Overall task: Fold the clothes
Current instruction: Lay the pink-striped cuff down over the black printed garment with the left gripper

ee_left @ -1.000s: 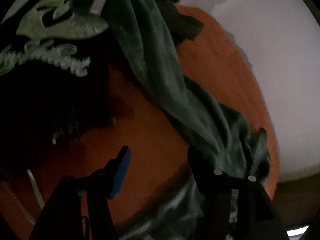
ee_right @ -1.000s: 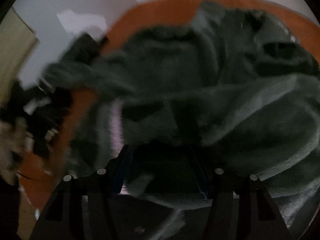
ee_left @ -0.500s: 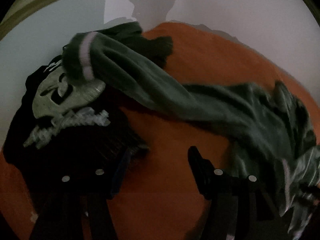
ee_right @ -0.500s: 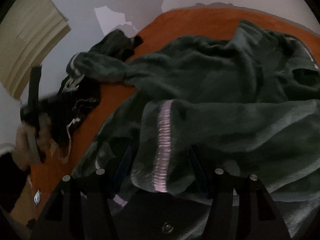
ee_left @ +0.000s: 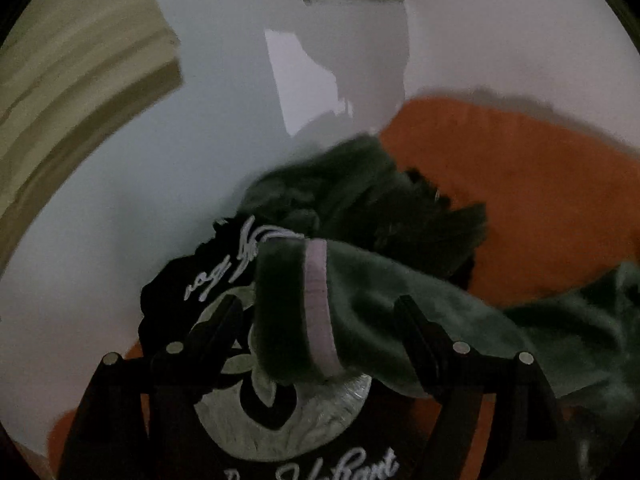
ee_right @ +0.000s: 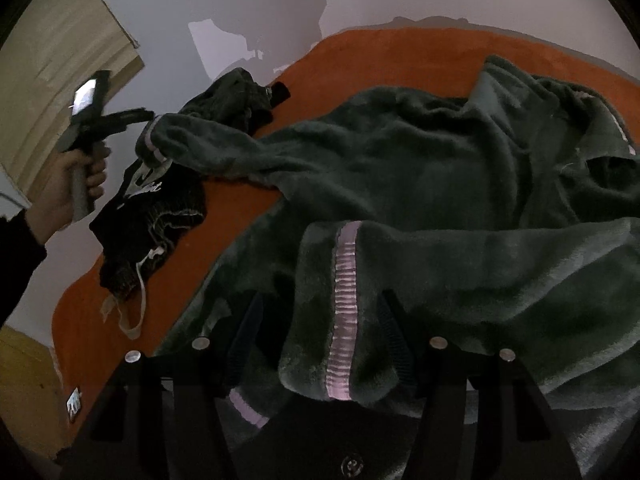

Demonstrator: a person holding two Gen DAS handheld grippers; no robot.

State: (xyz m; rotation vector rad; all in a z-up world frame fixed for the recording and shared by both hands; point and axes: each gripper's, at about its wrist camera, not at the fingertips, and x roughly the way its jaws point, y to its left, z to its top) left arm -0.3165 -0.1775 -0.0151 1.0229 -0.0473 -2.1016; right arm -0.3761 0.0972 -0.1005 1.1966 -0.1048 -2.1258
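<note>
The green fleece top [ee_right: 400, 168] sprawls across the orange bed [ee_right: 400, 56], filling the middle and right of the right wrist view, one sleeve stretched toward the upper left where its striped cuff [ee_right: 150, 142] lies over a black printed garment [ee_right: 148, 216]. I judge it soft, thick and limp — light enough to lift, yet it will sag and drag, and the plush pile should grip well against my pads. The ribbed cuffs and the hem look like the firmest places to take hold, since the loose body cloth would simply bunch.

My right tongs [ee_right: 320, 344] stand about half open with the near sleeve's striped cuff [ee_right: 344, 304] lying between them; whether the pads press on it I cannot tell, as the fleece hides the contact.

My left tongs [ee_left: 316, 332] are opening — the far cuff [ee_left: 316, 308] sits between the fingers at the bottom centre of the left wrist view, and the pads do not seem to pinch it. From the right wrist view, my left hand [ee_right: 76, 176] holds its tongs at the left edge, beside that cuff.
</note>
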